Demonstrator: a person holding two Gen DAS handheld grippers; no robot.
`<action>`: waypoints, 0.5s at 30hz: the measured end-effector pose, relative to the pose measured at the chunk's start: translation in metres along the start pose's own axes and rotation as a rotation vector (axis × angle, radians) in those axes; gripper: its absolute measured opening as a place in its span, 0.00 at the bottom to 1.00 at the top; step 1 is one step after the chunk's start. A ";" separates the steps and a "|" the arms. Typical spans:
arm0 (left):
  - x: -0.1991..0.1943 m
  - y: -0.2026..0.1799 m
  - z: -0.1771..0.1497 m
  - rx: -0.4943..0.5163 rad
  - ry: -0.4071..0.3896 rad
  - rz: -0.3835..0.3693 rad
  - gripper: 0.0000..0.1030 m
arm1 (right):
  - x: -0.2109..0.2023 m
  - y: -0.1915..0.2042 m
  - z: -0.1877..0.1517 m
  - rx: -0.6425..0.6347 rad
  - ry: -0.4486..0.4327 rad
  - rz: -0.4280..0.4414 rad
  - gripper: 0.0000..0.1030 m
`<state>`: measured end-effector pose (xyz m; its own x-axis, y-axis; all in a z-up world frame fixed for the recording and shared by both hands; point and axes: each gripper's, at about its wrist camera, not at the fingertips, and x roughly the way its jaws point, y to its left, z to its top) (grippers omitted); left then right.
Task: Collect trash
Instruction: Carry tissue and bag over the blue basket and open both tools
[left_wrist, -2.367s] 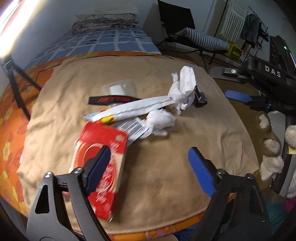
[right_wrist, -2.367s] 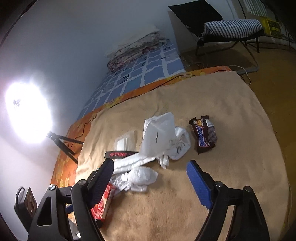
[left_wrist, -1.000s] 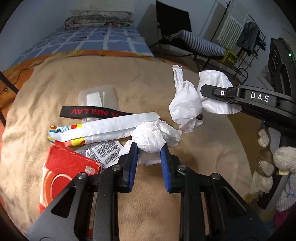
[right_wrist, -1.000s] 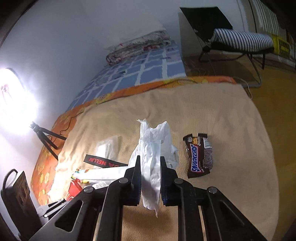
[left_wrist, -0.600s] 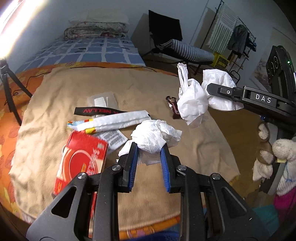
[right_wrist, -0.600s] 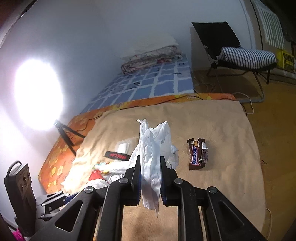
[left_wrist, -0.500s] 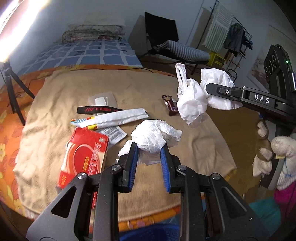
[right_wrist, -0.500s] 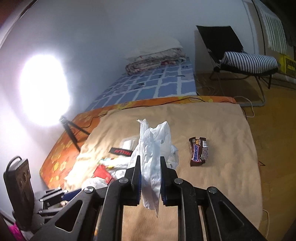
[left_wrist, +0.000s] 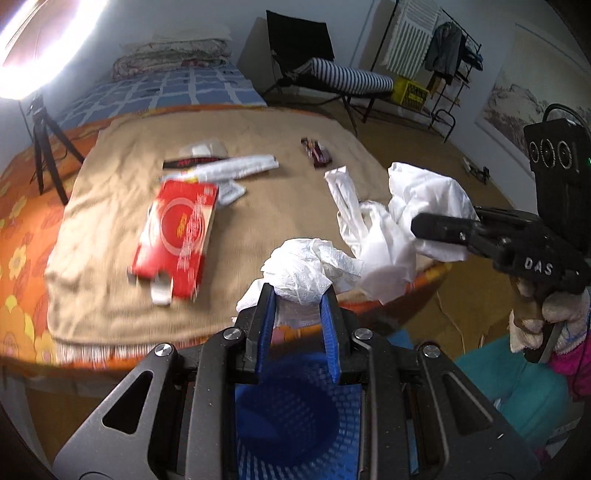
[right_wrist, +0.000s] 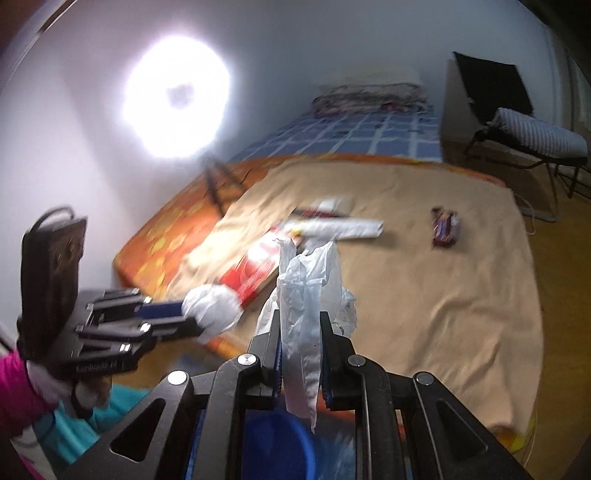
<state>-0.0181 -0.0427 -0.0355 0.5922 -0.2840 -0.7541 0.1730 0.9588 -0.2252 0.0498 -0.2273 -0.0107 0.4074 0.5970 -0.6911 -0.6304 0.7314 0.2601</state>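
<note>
My left gripper (left_wrist: 298, 295) is shut on a crumpled white paper wad (left_wrist: 308, 271), held in the air over a blue basket (left_wrist: 291, 417) below the bed's edge. My right gripper (right_wrist: 299, 328) is shut on a white plastic bag (right_wrist: 308, 295) that hangs between its pads above the same blue basket (right_wrist: 277, 443). From the left wrist view the right gripper (left_wrist: 421, 232) holds the bag (left_wrist: 384, 236) at the right. On the tan blanket (left_wrist: 258, 173) lie a red box (left_wrist: 177, 236), a long white wrapper (left_wrist: 236, 168) and a chocolate bar (left_wrist: 317, 153).
A tripod (left_wrist: 44, 155) stands at the bed's left side under a bright lamp. A striped folding chair (left_wrist: 332, 74) and a clothes rack (left_wrist: 443, 55) are beyond the bed. Teal fabric (left_wrist: 517, 387) lies on the floor at the right, by a person's gloved hand (left_wrist: 554, 314).
Both grippers have pulled back from the blanket toward the bed's near edge, each keeping its load. The blue basket has come into view beneath them.
</note>
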 end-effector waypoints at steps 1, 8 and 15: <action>0.000 0.000 -0.007 0.002 0.009 0.003 0.23 | 0.000 0.004 -0.008 -0.009 0.010 0.005 0.14; 0.009 -0.002 -0.063 -0.005 0.100 0.016 0.23 | 0.008 0.024 -0.062 -0.058 0.091 0.025 0.14; 0.022 -0.003 -0.103 -0.028 0.182 0.005 0.23 | 0.023 0.034 -0.114 -0.073 0.190 0.043 0.14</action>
<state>-0.0868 -0.0516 -0.1153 0.4400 -0.2771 -0.8542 0.1471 0.9606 -0.2359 -0.0376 -0.2262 -0.0953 0.2514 0.5492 -0.7970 -0.6936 0.6766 0.2474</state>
